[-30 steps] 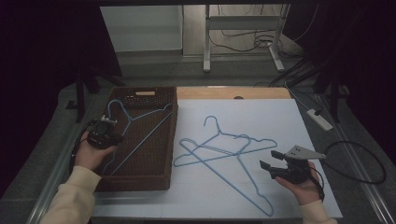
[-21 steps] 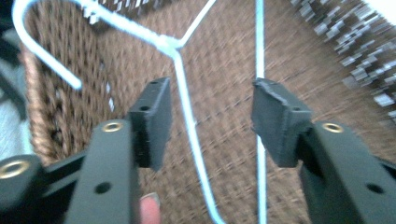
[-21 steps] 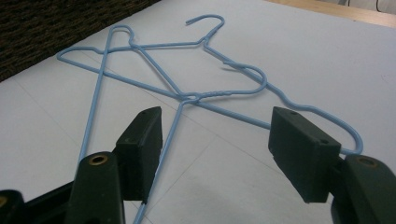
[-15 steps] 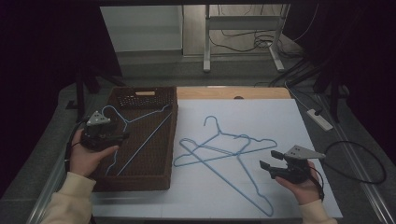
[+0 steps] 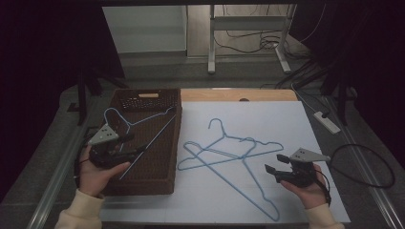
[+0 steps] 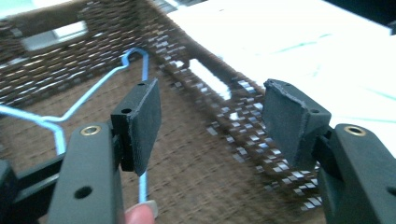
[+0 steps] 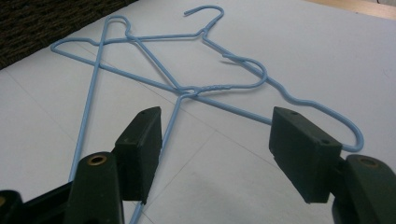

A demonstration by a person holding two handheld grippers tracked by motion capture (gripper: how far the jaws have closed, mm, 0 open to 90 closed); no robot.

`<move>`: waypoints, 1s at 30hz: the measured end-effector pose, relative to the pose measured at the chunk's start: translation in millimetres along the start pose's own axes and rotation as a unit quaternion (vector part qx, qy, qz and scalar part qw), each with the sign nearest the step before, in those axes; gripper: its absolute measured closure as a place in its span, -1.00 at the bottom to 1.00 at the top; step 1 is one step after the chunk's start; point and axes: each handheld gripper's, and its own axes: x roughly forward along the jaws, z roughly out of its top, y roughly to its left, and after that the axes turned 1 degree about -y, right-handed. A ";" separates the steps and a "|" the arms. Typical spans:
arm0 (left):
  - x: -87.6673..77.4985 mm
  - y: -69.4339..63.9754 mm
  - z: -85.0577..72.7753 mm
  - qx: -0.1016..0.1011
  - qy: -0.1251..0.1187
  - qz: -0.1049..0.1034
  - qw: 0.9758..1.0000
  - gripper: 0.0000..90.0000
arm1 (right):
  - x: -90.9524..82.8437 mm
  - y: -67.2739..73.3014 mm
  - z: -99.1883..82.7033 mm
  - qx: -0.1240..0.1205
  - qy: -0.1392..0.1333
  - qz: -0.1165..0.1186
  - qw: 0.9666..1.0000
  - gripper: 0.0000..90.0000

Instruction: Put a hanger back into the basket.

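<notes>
A light blue wire hanger lies in the dark brown wicker basket at the left. My left gripper hovers over the basket's near left part, pointing right. Its jaws have just been opening and stand open with nothing between them. In the left gripper view the left gripper looks over the hanger on the basket floor. Two more blue hangers lie crossed on the white sheet. My right gripper rests open just right of them. The right gripper faces those hangers.
A white power strip and a looped black cable lie right of the sheet. A strip of wooden tabletop shows behind the sheet. Metal frame legs and cables stand on the floor beyond.
The left gripper opened and let go of the hanger, which stays in the basket. It drew slightly back and up and now points right. The right gripper stayed still.
</notes>
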 end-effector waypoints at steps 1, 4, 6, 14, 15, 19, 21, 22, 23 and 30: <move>0.5 -2.6 -0.5 0.002 -0.002 -0.005 1.000 -0.17 | 0.2 0.2 0.1 0.000 -0.001 0.000 1.000 -0.21; 2.4 -10.7 -3.3 0.007 -0.009 -0.022 1.000 -0.17 | 1.1 0.5 0.0 -0.002 0.003 -0.003 1.000 -0.21; 4.4 -14.4 -6.1 0.008 -0.014 -0.032 0.999 -0.17 | 1.4 0.7 0.0 -0.003 0.006 -0.004 1.000 -0.21; 9.1 -24.7 -14.5 0.007 -0.014 -0.039 0.999 -0.16 | 0.3 2.6 1.3 -0.008 0.005 -0.004 1.000 -0.21; 9.4 -27.3 -16.0 0.008 -0.013 -0.041 0.999 -0.16 | -0.2 2.8 1.6 -0.009 0.006 -0.005 1.000 -0.21; 11.4 -31.1 -16.7 0.012 -0.013 -0.043 0.999 -0.16 | -1.3 3.3 2.4 -0.009 0.008 -0.005 1.000 -0.20; 12.3 -31.8 -16.8 0.014 -0.011 -0.043 0.999 -0.16 | -1.7 3.3 2.6 -0.009 0.008 -0.006 1.000 -0.20; 12.3 -31.8 -16.8 0.014 -0.011 -0.043 0.999 -0.16 | -1.9 3.3 2.5 -0.009 0.008 -0.006 1.000 -0.20; 12.8 -32.4 -17.1 0.014 -0.011 -0.044 0.999 -0.16 | -1.9 3.3 2.5 -0.009 0.008 -0.006 1.000 -0.20; 10.7 -33.2 -18.1 0.014 -0.018 -0.047 0.999 -0.16 | -2.1 5.2 3.6 -0.007 0.012 -0.010 1.000 -0.19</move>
